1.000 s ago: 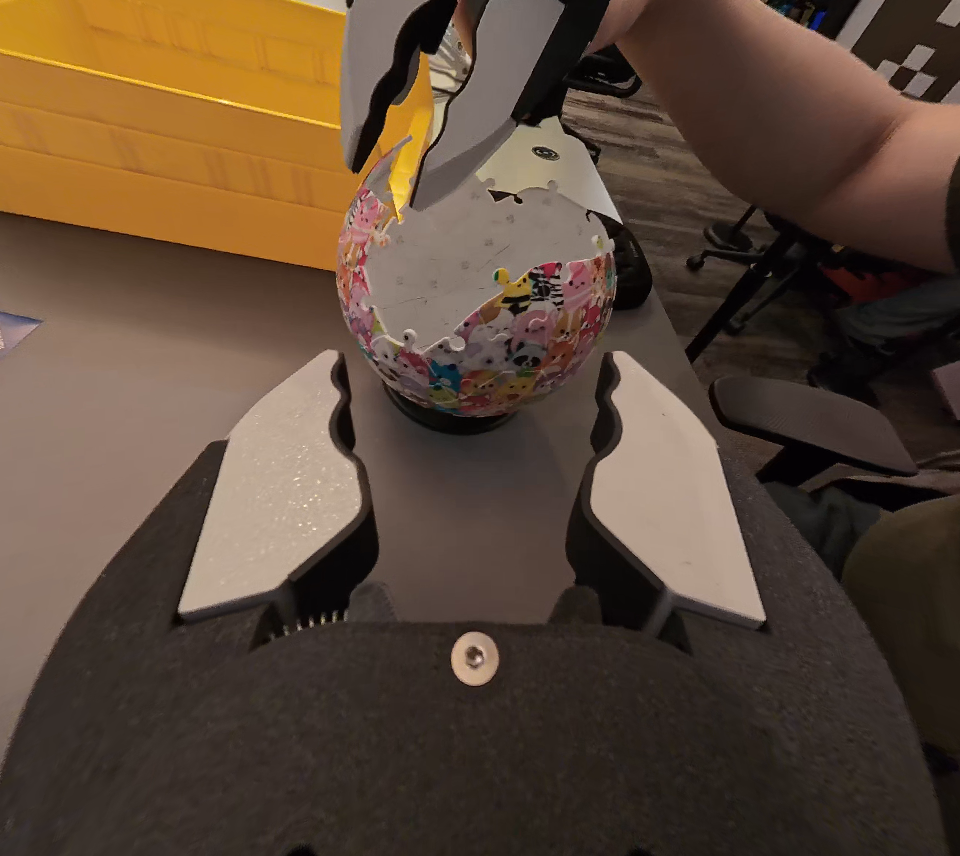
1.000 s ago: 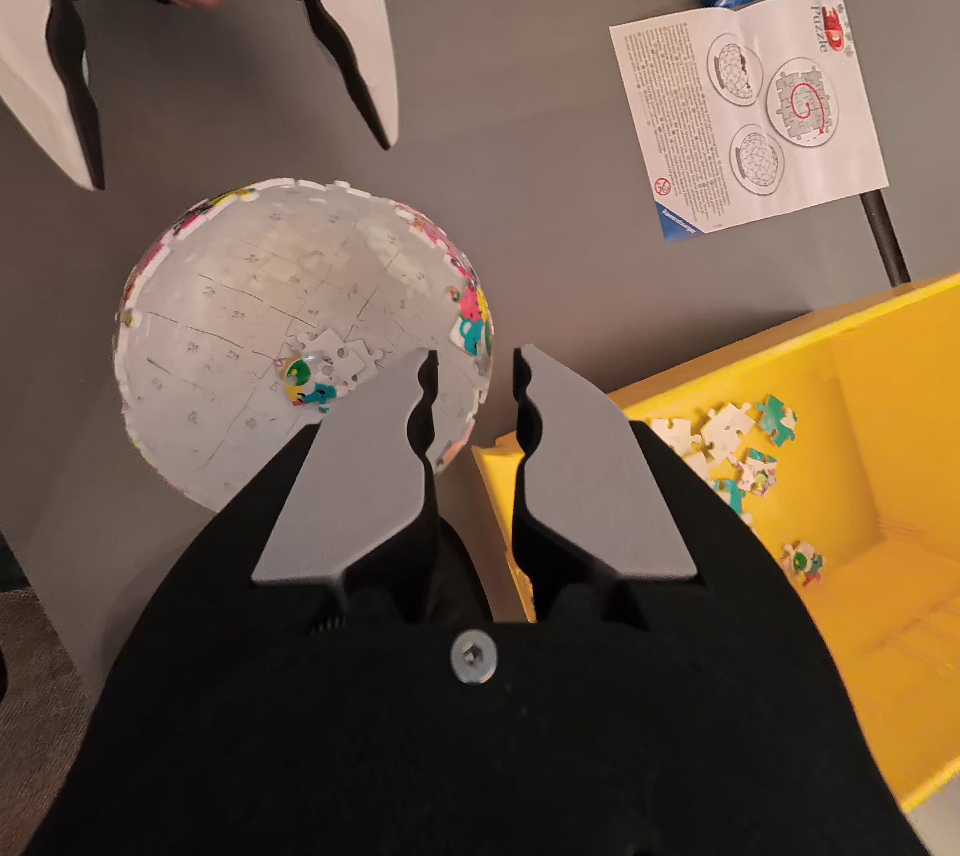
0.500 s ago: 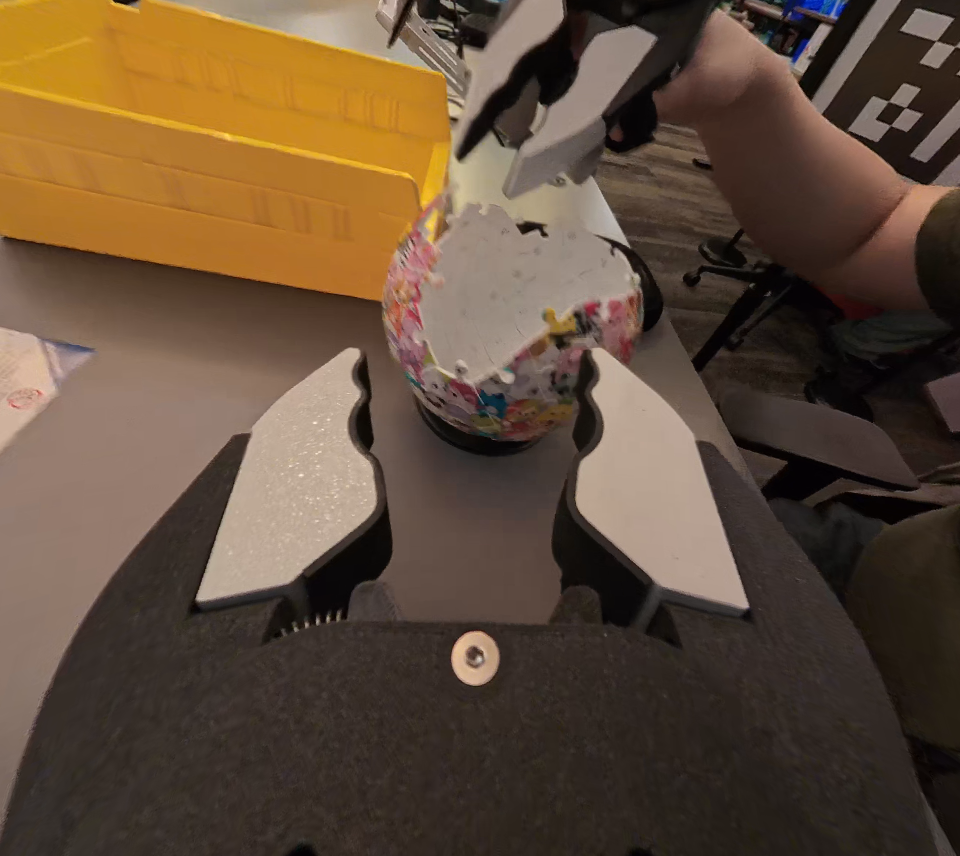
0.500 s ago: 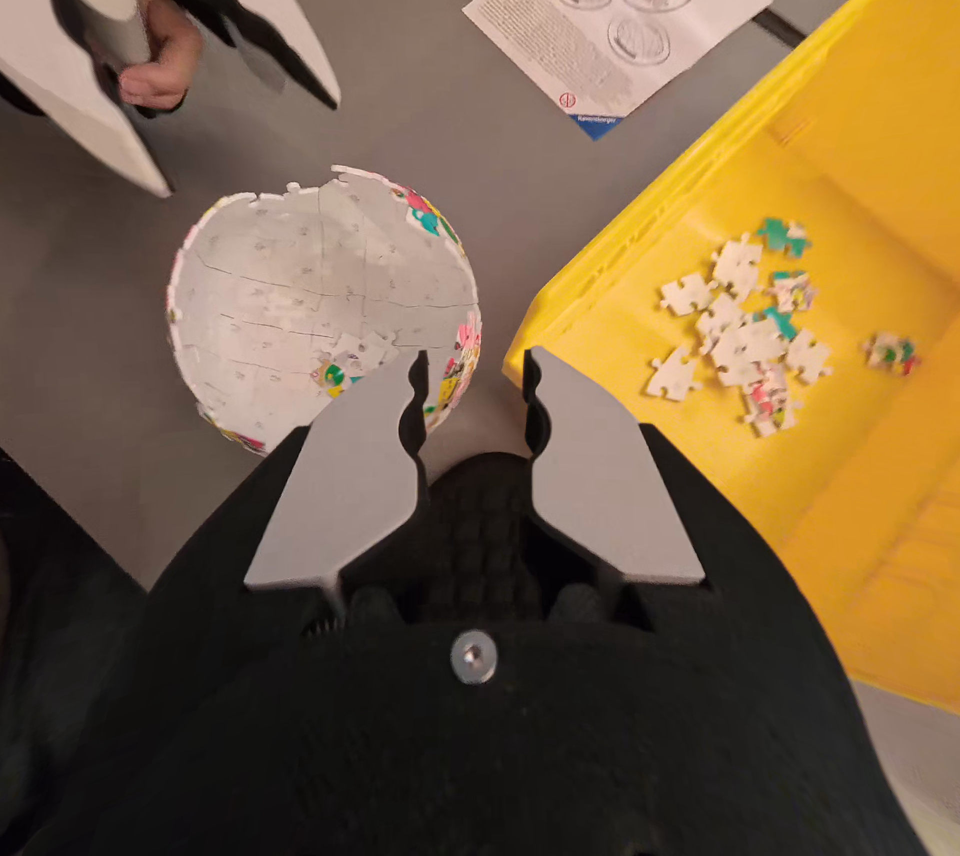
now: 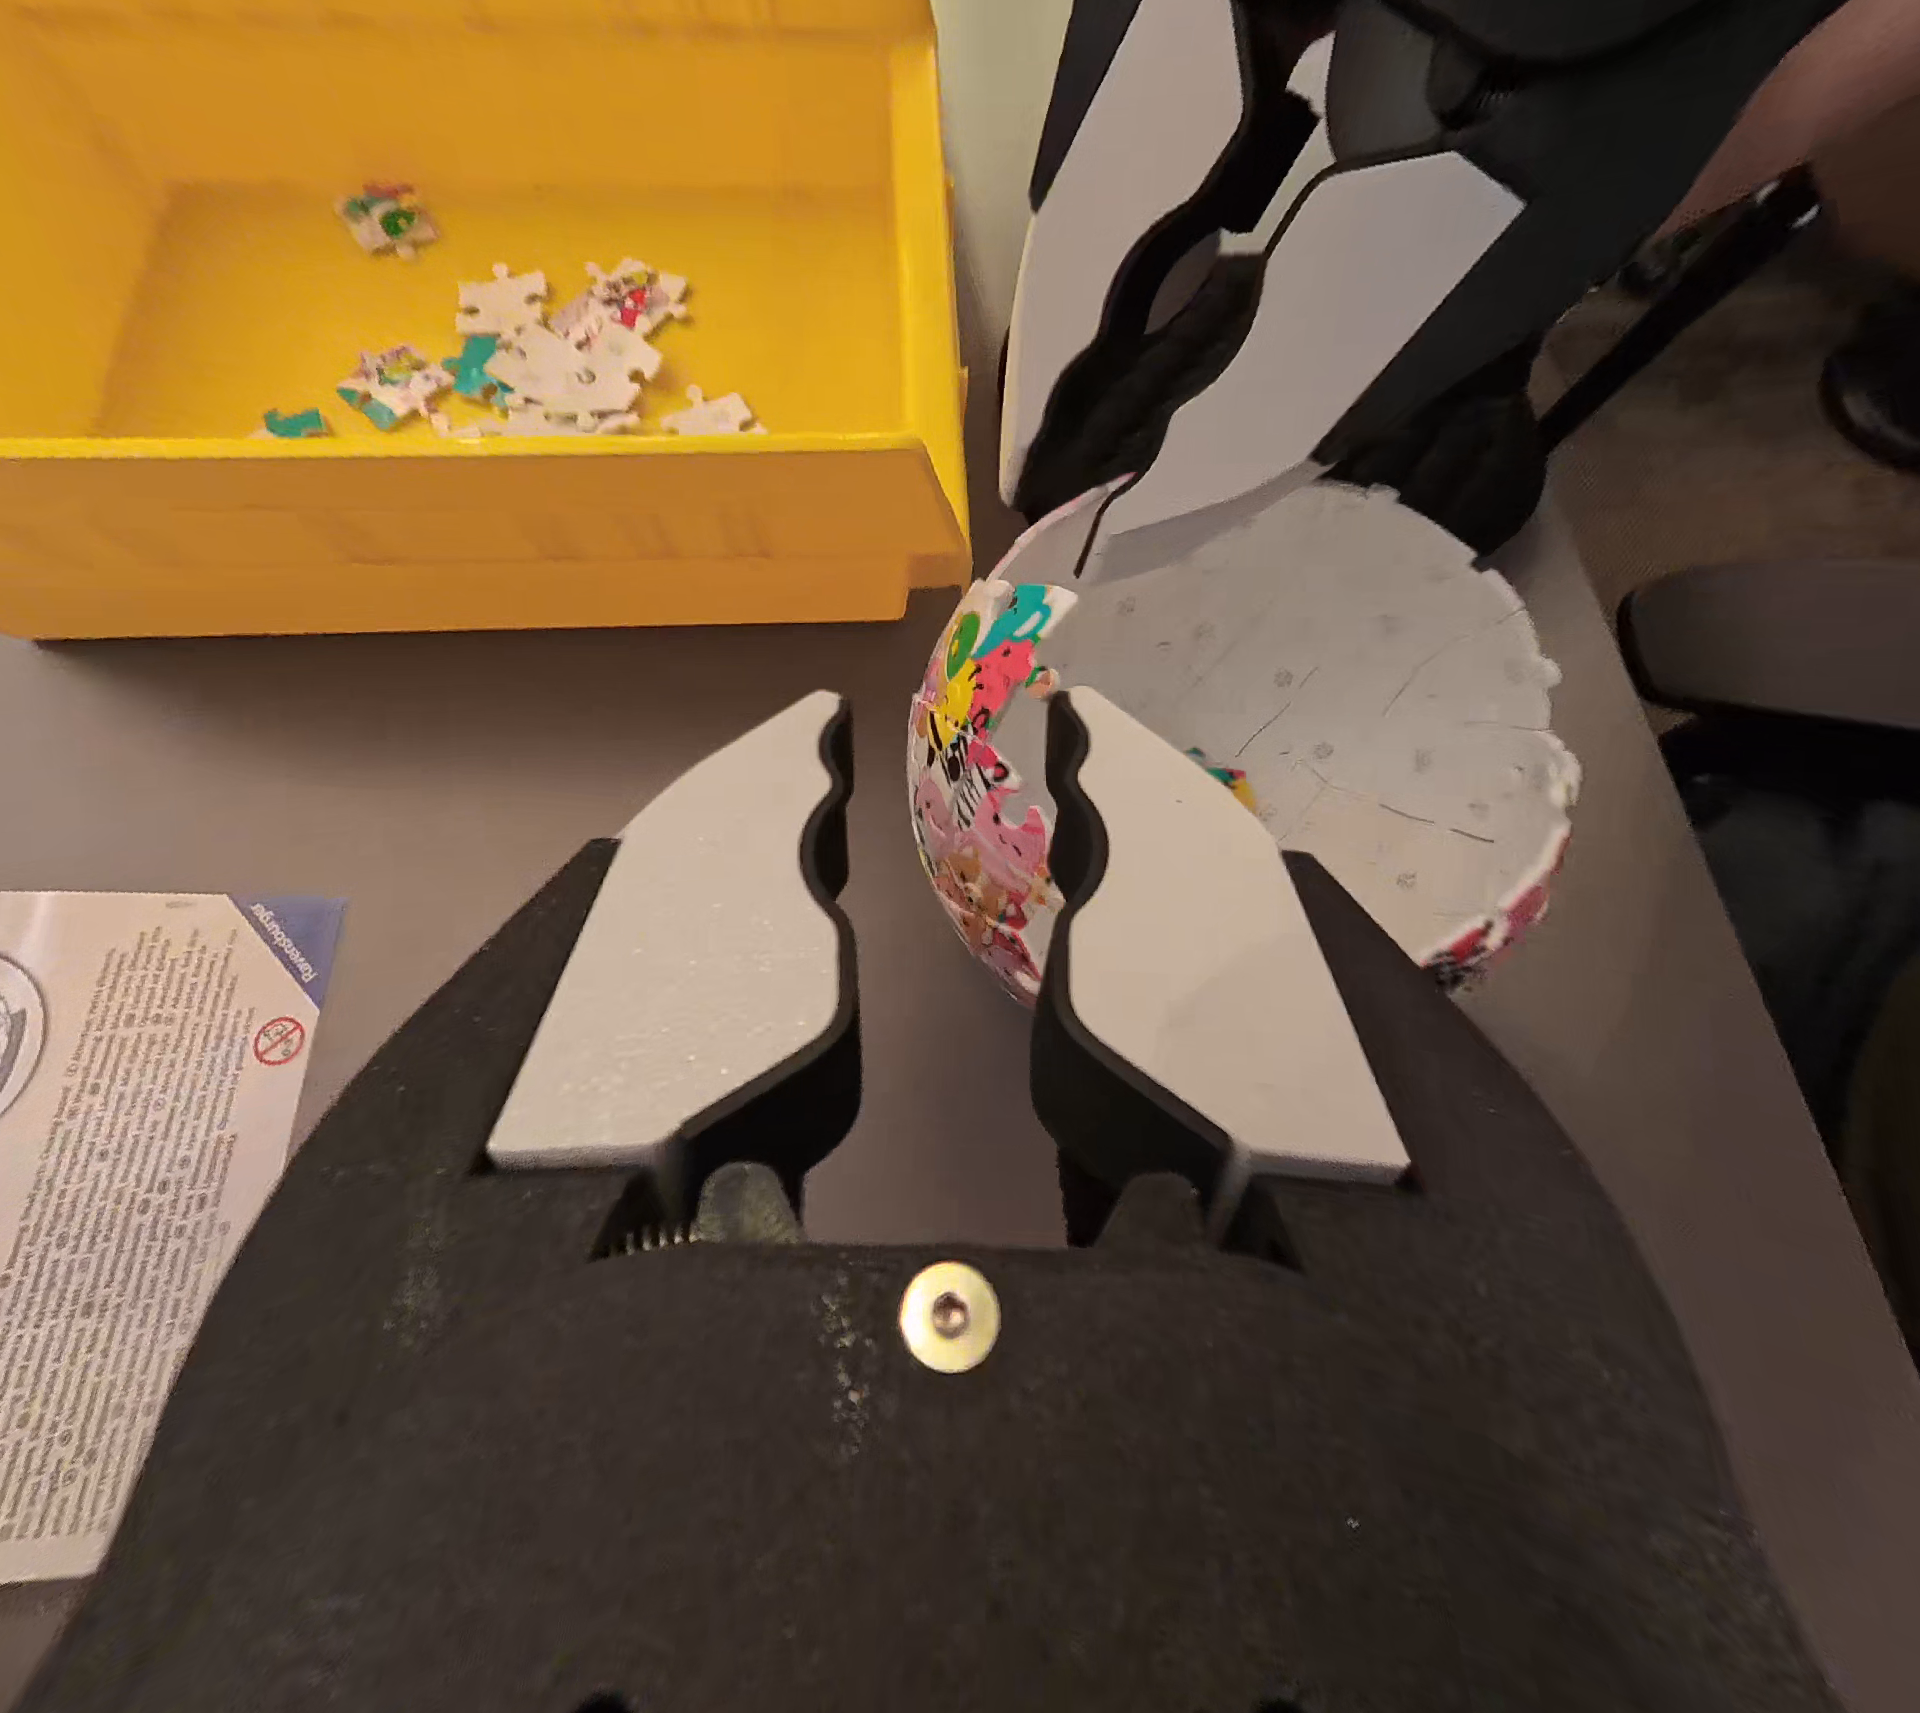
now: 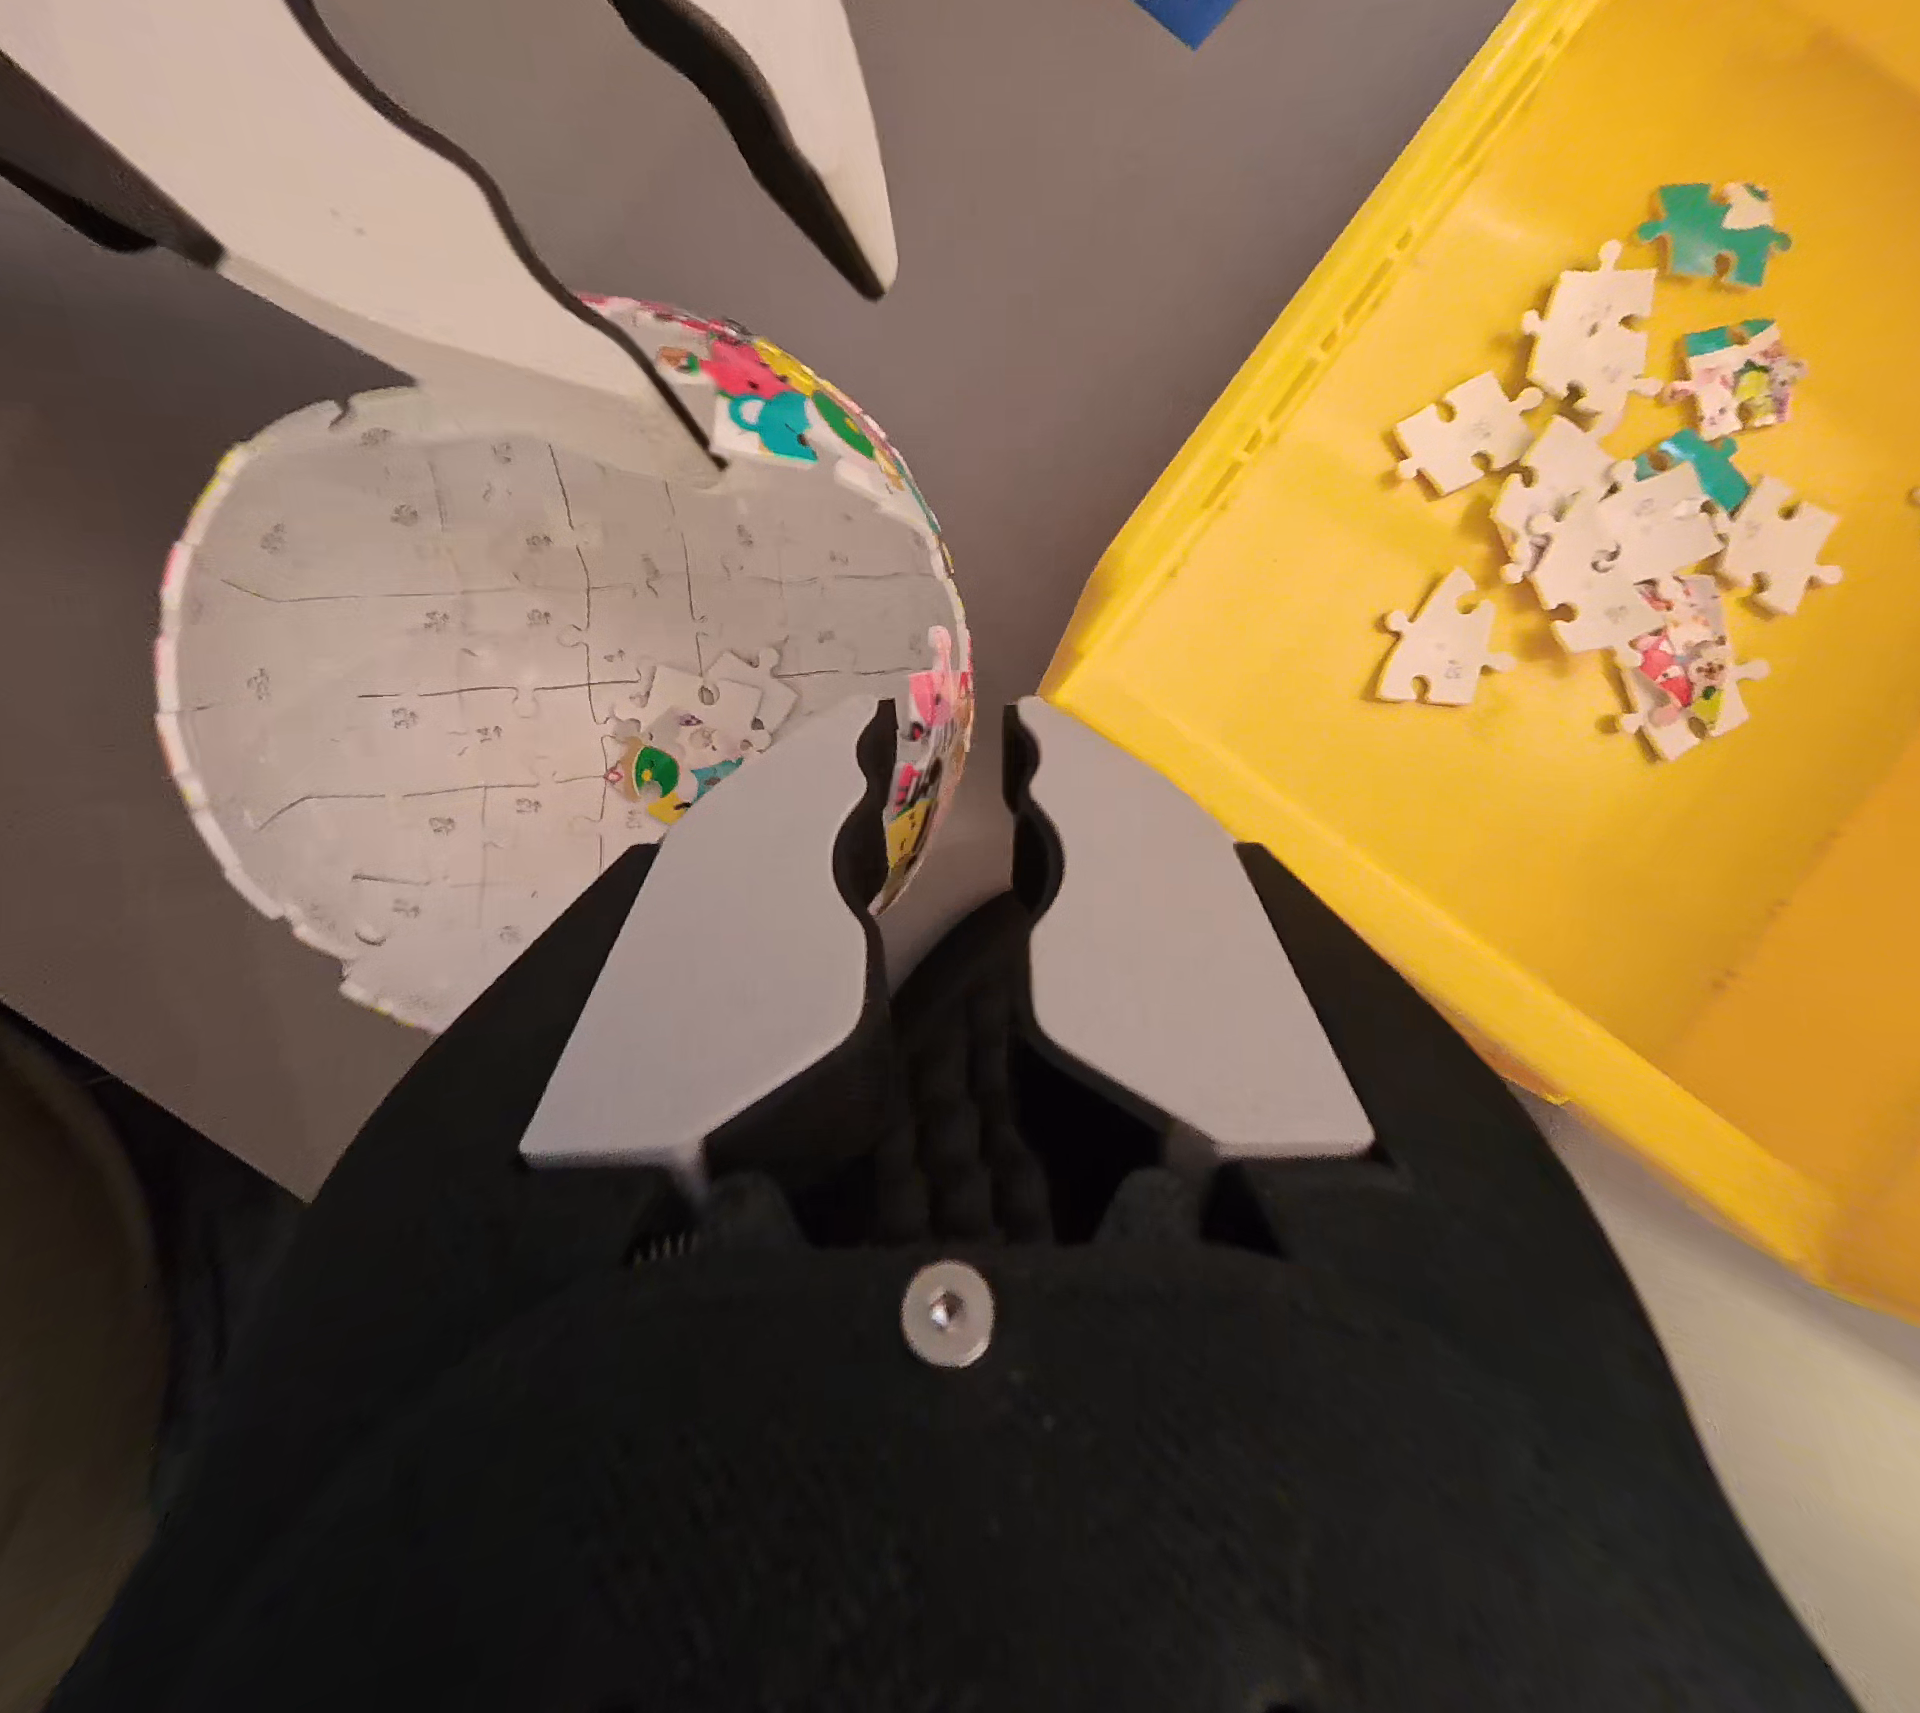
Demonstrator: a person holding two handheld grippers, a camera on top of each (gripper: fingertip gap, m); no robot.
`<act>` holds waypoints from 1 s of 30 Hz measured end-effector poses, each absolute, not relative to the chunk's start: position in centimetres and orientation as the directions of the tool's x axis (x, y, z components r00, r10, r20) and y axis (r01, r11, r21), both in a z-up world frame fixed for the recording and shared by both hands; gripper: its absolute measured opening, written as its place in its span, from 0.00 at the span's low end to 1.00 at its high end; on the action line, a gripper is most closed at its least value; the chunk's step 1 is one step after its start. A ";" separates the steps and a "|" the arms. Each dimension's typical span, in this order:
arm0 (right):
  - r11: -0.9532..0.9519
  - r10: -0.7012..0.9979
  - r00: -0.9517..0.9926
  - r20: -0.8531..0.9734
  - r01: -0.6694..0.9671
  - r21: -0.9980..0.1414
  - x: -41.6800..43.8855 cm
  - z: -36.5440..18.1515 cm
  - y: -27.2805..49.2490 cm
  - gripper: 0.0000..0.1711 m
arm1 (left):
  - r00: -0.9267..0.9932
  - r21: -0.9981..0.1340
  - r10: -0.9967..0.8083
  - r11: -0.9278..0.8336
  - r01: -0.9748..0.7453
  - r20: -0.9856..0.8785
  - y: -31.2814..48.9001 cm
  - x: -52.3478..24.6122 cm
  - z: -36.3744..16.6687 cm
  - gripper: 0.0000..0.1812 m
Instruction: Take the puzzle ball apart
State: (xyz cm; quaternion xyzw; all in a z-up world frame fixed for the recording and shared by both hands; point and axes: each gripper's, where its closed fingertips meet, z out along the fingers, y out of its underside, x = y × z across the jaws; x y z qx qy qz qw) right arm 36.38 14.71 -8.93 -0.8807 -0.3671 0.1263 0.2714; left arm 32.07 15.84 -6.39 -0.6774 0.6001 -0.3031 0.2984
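The left hand-held gripper straddles the near wall of a half-dismantled puzzle ball, a colourful cartoon-printed plastic shell with a white inside, which sits on the grey worktop. Its grey fingers stand apart, one outside the shell and one inside, with a gap on either side of the wall, so it grips nothing.

The ball's top is gone, leaving an open bowl with a jagged rim, and a couple of loose pieces lie at the bottom of it. The right hand-held gripper reaches down at the ball's far rim, one finger inside and one outside; its jaws are parted by a narrow gap around the wall, and whether they press it cannot be told.

Just beside the ball, on its left as the left wrist camera sees it, stands a yellow plastic bin, its corner nearly touching the shell. A scatter of removed puzzle pieces lies on its floor, some white side up, some showing colour. A white printed instruction leaflet with a blue corner lies flat on the worktop, well left of the ball.
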 end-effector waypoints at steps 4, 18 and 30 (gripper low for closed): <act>-0.595 0.718 0.696 -0.025 0.594 -0.540 36.2 -9.3 14.6 0.06 | 0.100 -0.720 -0.995 -0.076 -0.690 0.009 15.7 32.3 -7.3 0.10; -0.492 0.816 0.574 -0.069 0.626 -0.605 27.0 -9.1 14.2 0.06 | 0.234 -0.669 -0.970 -0.133 -0.731 -0.063 15.3 23.2 -7.6 0.06; -0.329 0.935 0.340 -0.101 0.729 -0.600 14.2 -9.3 18.2 0.06 | 0.486 -0.660 -0.874 -0.369 -0.655 0.006 17.5 10.6 -7.4 0.12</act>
